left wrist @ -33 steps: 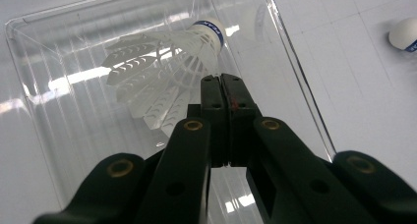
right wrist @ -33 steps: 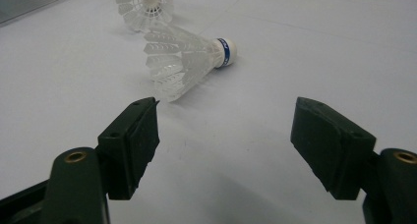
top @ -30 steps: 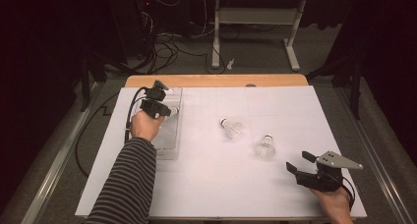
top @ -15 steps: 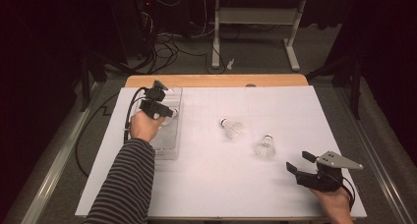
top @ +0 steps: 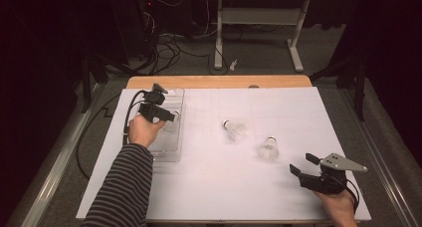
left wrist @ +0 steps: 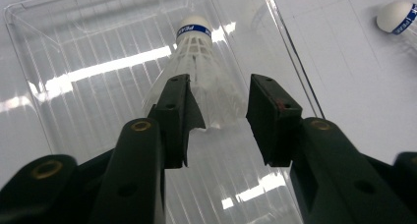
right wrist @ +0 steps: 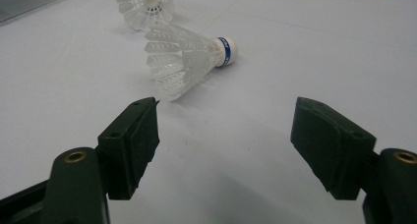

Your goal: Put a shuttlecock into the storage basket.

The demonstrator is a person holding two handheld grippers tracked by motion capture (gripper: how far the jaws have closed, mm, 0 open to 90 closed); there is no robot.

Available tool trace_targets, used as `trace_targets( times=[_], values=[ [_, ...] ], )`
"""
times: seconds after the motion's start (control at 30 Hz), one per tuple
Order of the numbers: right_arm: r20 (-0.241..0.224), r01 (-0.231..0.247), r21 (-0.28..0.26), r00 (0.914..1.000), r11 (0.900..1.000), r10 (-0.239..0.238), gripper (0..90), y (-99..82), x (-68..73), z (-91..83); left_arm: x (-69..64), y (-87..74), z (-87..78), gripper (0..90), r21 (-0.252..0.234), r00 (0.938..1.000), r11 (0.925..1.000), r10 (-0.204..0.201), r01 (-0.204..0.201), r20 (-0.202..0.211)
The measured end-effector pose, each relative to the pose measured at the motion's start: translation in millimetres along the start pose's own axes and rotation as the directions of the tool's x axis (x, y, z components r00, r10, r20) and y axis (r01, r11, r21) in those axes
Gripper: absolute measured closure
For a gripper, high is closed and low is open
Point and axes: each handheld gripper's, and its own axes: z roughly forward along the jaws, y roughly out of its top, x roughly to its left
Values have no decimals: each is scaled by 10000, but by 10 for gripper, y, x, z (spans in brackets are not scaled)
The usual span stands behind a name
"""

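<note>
Over the clear tray [left wrist: 59, 47], the left tool [left wrist: 219, 118] has just opened, releasing the shuttlecock [left wrist: 196, 71].

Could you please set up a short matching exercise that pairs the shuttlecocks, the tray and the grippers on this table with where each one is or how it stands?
Things:
1. clear plastic tray
2. white plastic shuttlecock with a blue band between the left gripper's jaws
3. two white shuttlecocks, and
4. right gripper

Places or states:
A. lying on the white sheet at mid-table
B. jaws wide apart, nothing between them
C. lying inside the tray, cork end away from the jaws that have just been opening
D. at the table's left side

Pairs: 1-D, 2-C, 3-A, 4-B
</note>
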Motion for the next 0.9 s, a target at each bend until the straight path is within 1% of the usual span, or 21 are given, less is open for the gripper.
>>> trace_targets(
  times=[0.13, 0.3, 0.5, 0.67, 0.77, 0.9],
  values=[
    [13, 12, -1, 10000, 10000, -12, 272, 0, 0, 1, 5, -24, -28, 574, -89, 10000, 10000, 2, -1, 39],
    [9, 14, -5, 10000, 10000, -14, 271, 0, -1, 0, -16, -45, -83, 541, -195, 9998, 9997, 169, -166, 127],
    [-5, 10, -9, 10000, 10000, -10, 271, 0, 1, 1, -34, -78, -137, 493, -428, 9994, 9988, 262, -252, 228],
    [-10, 2, -17, 10000, 10000, -2, 271, 1, 0, 0, -16, -95, -172, 469, -508, 9992, 9984, 273, -258, 290],
    [-13, 7, -19, 10000, 10000, -7, 271, 1, 1, 0, -7, -106, -200, 455, -632, 9989, 9979, 190, -164, 417],
    [-10, 5, 2, 10000, 10000, -5, 271, 2, 1, 1, -8, -130, -238, 431, -836, 9983, 9962, 271, -228, 509]
  ],
)
